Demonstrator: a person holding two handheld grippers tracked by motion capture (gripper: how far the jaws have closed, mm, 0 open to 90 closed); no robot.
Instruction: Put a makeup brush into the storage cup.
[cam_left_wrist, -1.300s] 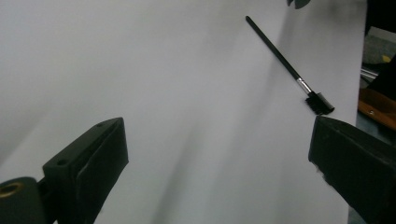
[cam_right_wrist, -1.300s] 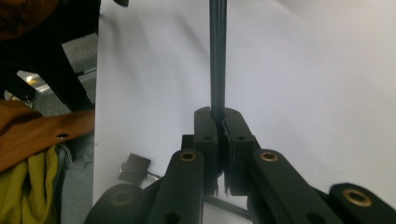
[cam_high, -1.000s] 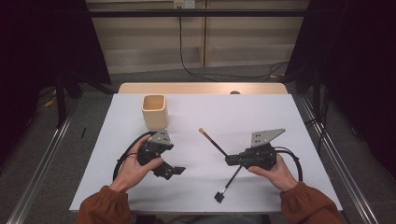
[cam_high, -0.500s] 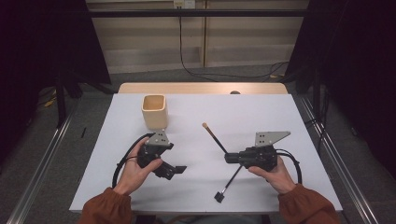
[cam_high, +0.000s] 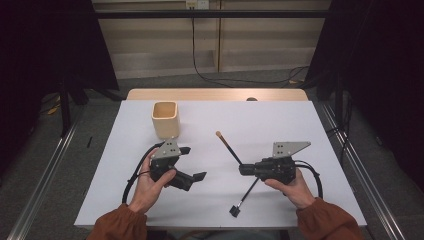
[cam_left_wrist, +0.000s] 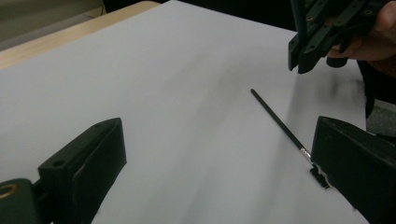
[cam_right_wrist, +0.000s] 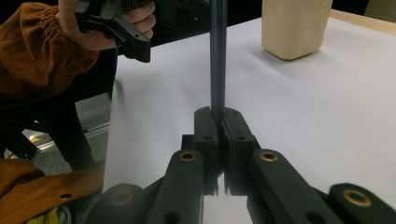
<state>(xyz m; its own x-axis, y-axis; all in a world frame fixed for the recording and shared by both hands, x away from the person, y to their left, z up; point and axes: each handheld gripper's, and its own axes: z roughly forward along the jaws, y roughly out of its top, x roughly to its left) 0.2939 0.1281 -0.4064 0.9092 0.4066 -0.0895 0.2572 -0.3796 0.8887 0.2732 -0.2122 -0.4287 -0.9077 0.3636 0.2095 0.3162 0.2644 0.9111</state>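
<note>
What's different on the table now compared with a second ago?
The brush with the tan tip, clamped in the right gripper, has swung slightly, its tip ending a little further right and toward the person. The left gripper stays open, and the beige cup and the thin black brush haven't moved.

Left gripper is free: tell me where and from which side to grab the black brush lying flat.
Grip the black brush mid-handle, clear of its bristle head. It lies flat on the table, so come from above with the jaws of the left gripper astride it; the right gripper, holding another brush, crowds its far end.
</note>
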